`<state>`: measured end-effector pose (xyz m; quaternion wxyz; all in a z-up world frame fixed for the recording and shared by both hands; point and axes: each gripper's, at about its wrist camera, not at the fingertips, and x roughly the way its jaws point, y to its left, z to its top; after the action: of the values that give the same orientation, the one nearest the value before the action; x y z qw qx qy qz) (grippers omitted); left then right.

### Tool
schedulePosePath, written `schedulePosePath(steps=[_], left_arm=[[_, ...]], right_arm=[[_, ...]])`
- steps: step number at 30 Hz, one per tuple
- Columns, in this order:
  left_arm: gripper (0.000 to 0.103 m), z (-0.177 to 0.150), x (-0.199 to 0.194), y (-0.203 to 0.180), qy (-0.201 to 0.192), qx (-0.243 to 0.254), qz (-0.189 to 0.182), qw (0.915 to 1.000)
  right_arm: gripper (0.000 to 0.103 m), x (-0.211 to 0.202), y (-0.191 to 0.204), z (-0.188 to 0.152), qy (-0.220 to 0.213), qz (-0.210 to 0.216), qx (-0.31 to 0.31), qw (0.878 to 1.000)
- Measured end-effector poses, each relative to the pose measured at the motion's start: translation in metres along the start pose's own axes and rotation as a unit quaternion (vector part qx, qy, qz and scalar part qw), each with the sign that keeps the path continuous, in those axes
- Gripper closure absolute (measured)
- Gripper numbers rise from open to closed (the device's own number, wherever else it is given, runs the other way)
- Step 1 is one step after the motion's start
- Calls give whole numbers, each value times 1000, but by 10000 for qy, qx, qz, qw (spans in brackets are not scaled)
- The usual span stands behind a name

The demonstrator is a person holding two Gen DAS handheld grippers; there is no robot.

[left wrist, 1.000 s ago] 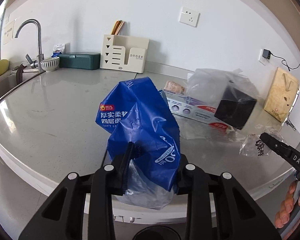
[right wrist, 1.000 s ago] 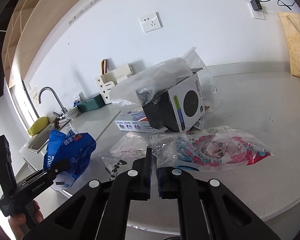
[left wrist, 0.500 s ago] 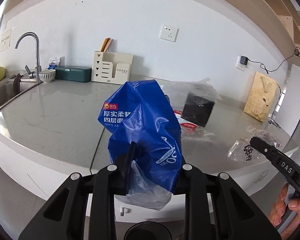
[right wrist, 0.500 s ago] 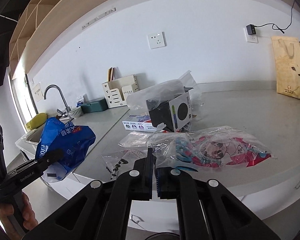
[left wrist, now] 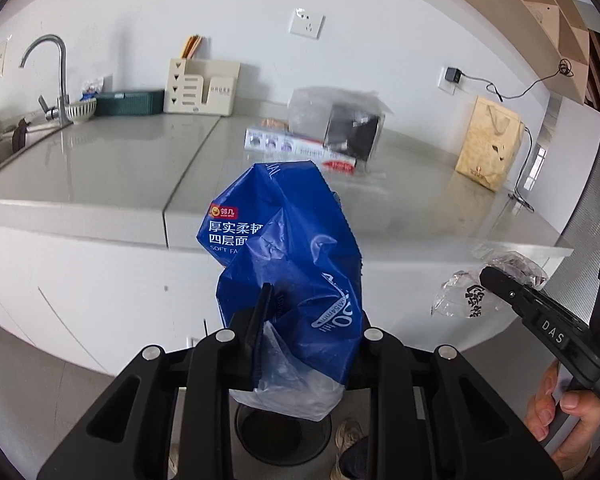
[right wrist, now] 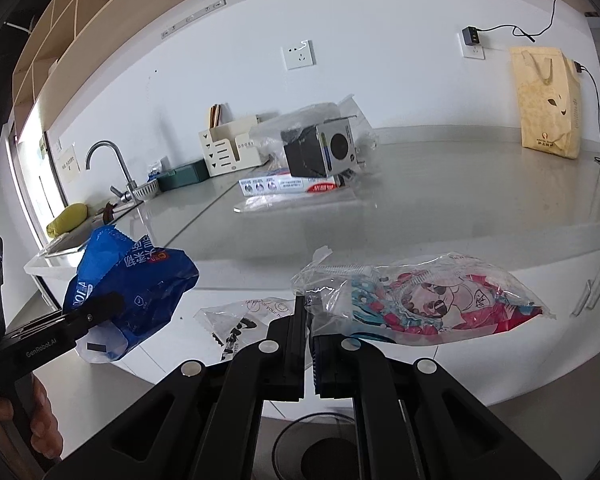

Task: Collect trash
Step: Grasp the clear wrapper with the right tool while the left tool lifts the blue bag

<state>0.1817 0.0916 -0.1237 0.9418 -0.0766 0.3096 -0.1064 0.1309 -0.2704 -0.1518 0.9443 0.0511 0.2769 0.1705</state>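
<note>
Both wrist cameras look along their fingers, slightly downward, sharing the countertop (left wrist: 100, 168) beyond.

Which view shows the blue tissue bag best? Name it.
The left wrist view: the blue tissue bag fills the centre, label readable, pinched in the left hand-held gripper. The right wrist view shows it small, at the left edge.
</note>
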Motion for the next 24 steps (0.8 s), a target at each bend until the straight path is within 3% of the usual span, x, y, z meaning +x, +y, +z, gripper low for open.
schedulePosePath(steps=[5, 8, 10, 17, 24], left_arm=[[77, -38, 15, 2, 311, 38, -46, 9995], [77, -62, 38, 5, 640, 78, -6, 9979], [77, -80, 63, 7, 1062, 130, 40, 9942], [77, -144, 158, 34, 1927, -15, -62, 9812], [77, -192, 243, 63, 2688, -224, -309, 9624]], right_arm=[[96, 6, -2, -43, 352, -35, -74, 9993], [95, 18, -7, -71, 576, -19, -82, 9983], [95, 31, -11, -89, 751, -25, -80, 9971], [95, 114, -22, -159, 1759, 4, -98, 9844], [95, 197, -31, -215, 2533, 89, -65, 9673]])
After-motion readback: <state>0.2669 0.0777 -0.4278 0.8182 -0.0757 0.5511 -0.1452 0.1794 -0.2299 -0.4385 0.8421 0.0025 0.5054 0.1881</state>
